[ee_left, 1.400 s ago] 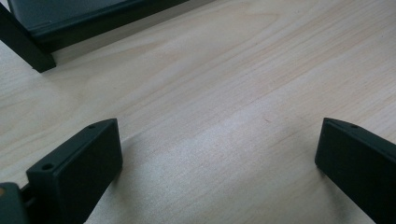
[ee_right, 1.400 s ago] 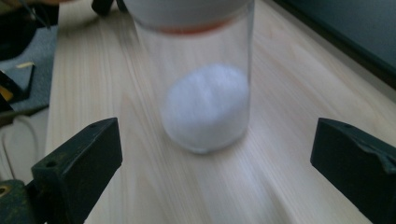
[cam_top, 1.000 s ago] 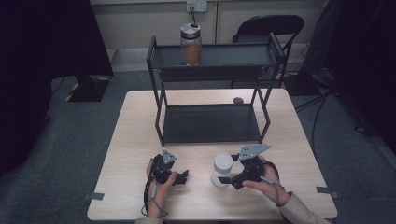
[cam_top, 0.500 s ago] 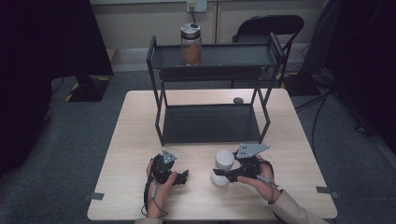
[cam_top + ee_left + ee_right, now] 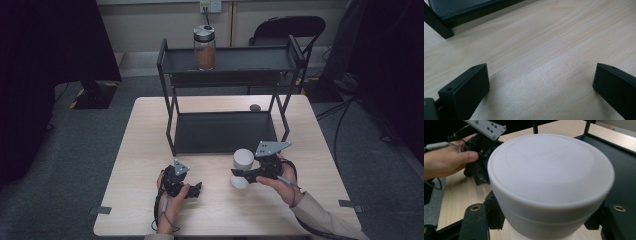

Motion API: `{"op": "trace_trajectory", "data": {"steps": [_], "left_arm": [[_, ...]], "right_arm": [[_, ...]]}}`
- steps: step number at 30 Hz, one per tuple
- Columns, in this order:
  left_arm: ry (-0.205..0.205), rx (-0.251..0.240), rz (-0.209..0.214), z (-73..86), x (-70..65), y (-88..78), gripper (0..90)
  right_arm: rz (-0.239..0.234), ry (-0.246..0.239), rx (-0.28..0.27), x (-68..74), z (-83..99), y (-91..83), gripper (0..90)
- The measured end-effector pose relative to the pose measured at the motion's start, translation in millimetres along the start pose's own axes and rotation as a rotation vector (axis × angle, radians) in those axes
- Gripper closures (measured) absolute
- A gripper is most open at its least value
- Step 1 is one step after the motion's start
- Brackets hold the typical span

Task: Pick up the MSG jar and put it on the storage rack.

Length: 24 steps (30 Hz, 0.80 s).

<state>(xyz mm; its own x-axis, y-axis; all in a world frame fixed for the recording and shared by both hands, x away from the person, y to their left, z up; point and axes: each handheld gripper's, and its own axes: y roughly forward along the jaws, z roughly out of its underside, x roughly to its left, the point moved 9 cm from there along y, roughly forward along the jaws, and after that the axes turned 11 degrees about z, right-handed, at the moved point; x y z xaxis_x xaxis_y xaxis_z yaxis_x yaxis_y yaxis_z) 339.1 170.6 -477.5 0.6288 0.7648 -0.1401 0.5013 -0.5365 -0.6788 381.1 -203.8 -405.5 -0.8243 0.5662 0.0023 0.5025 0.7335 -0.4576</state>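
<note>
A white jar with a white lid [image 5: 243, 159] is in my right gripper [image 5: 241, 174], near the table's front and right of the middle. The jaws are shut on its body just below the lid, and it hangs slightly above the wood. The right gripper view looks down on the lid of the white jar [image 5: 549, 175], with a jaw on either side and my right gripper [image 5: 546, 226] clamped around it. My left gripper [image 5: 195, 189] rests on the table at the front left. Its jaws stand wide apart, and my left gripper [image 5: 540, 85] holds nothing, with bare wood between them.
A black two-tier rack [image 5: 222, 132] stands on the far half of the table. A glass jar with brown contents [image 5: 205, 47] is on its top tier. A small dark object [image 5: 255, 107] lies behind the rack. A chair [image 5: 290, 27] stands beyond the table.
My right gripper's jaws closed on the white jar, then rose a little with it. The left hand and its gripper stayed put.
</note>
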Motion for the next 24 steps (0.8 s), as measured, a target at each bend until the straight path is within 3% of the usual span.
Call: {"op": "trace_trajectory", "data": {"steps": [13, 24], "left_arm": [[0.0, 0.0, 0.0, 0.0, 0.0, 0.0, 0.0], [0.0, 0.0, 0.0, 0.0, 0.0, 0.0, 0.0]], "right_arm": [[0.043, 0.027, 0.007, -17.5, -38.0, -6.4, 34.7], [0.083, 0.057, -0.016, -36.3, -72.6, -21.7, 34.7]]}}
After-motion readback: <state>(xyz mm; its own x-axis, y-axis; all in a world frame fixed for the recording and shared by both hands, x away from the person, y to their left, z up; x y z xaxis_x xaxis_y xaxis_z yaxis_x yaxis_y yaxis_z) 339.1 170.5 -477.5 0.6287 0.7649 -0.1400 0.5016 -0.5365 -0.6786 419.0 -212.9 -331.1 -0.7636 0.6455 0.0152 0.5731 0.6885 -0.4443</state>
